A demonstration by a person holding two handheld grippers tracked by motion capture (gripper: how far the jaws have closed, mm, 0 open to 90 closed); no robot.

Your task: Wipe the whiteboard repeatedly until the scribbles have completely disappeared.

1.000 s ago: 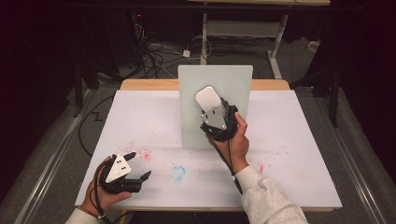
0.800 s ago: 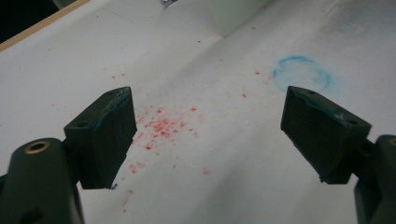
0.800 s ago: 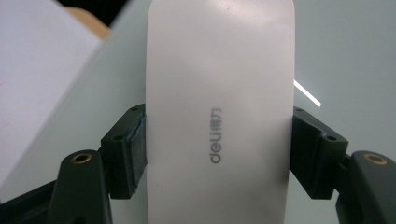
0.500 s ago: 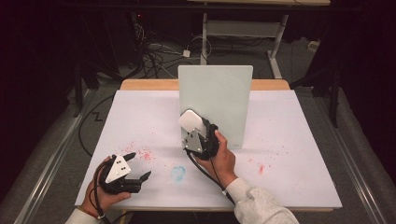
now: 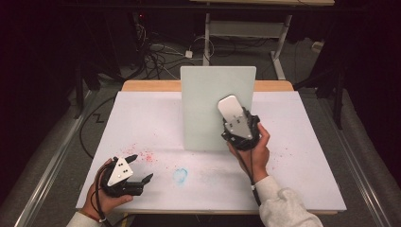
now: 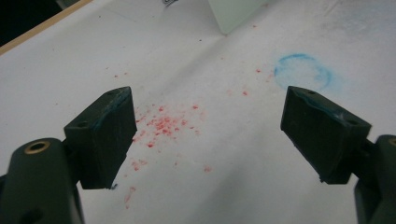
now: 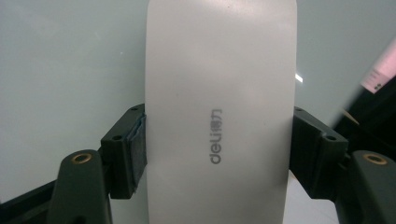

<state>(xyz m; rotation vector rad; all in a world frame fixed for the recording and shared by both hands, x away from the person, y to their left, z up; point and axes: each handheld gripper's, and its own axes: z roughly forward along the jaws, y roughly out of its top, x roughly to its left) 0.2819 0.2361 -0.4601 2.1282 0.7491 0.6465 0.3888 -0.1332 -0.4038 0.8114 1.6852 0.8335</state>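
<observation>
Your desk is covered in white paper with a bare wooden edge along its far side, and the room around it is dark, with a tangle of cables on the floor beyond and a metal frame behind that. Red specks are scattered on the paper near your left side, and a faint blue ring sits near the front middle. A pale green board stands upright at the middle of the desk.

Your left gripper rests low at the near left corner, its jaws released and wide apart with nothing between them; in the left gripper view they frame the red specks and the blue ring. Your right gripper is raised in front of the board's right half, wrist angled up from the front edge, jaws clenched on the sides of a white Deli whiteboard eraser whose flat face lies against or just in front of the board
</observation>
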